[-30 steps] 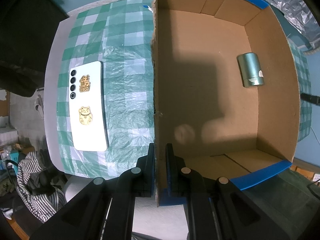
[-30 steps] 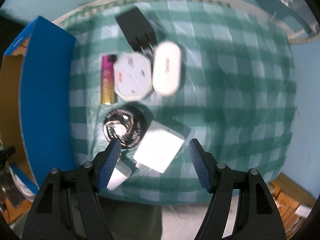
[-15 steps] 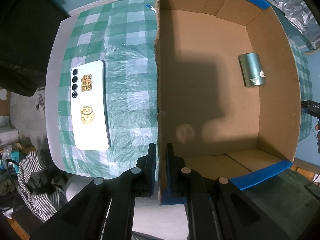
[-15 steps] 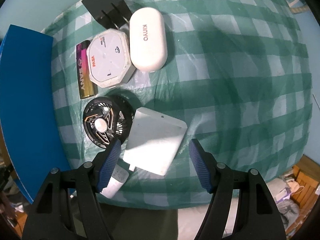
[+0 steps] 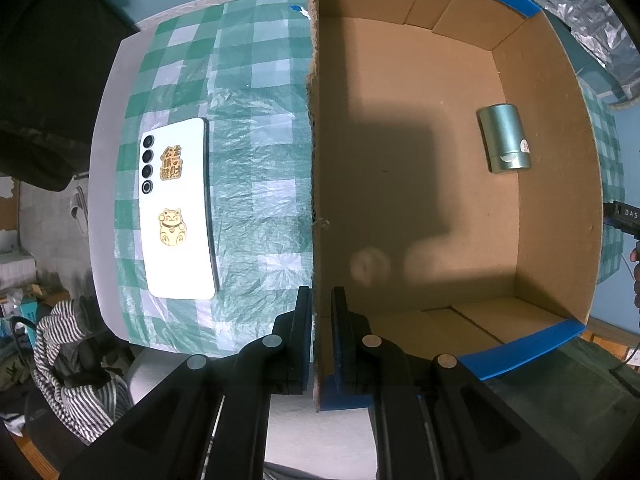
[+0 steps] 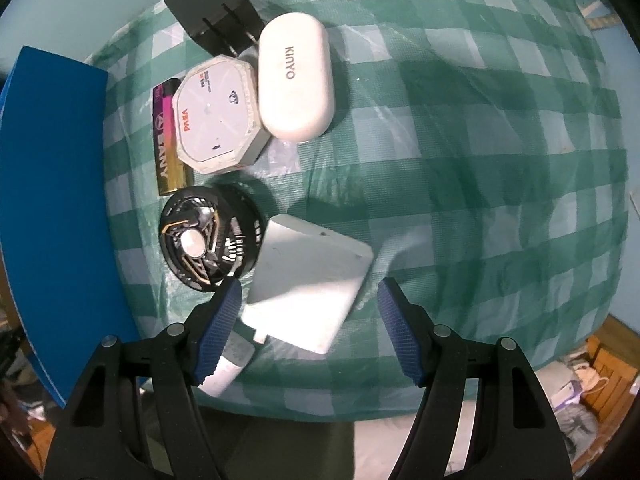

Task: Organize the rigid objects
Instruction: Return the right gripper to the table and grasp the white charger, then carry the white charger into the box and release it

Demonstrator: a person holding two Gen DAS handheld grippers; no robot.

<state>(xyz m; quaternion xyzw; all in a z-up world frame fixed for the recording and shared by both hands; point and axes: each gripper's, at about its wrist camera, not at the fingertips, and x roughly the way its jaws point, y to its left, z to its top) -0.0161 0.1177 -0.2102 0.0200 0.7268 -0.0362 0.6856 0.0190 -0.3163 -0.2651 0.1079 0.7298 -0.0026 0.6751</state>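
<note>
Flat below the open right gripper [image 6: 310, 320], white power bank [image 6: 308, 284], long axis upper-left to lower-right.

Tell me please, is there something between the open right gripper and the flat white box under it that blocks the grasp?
Nothing visible lies between them. The right gripper is open above the flat white box, with one fingertip off each side. The black fan sits close against the box beside the left fingertip, so that finger may brush it going down.
</note>
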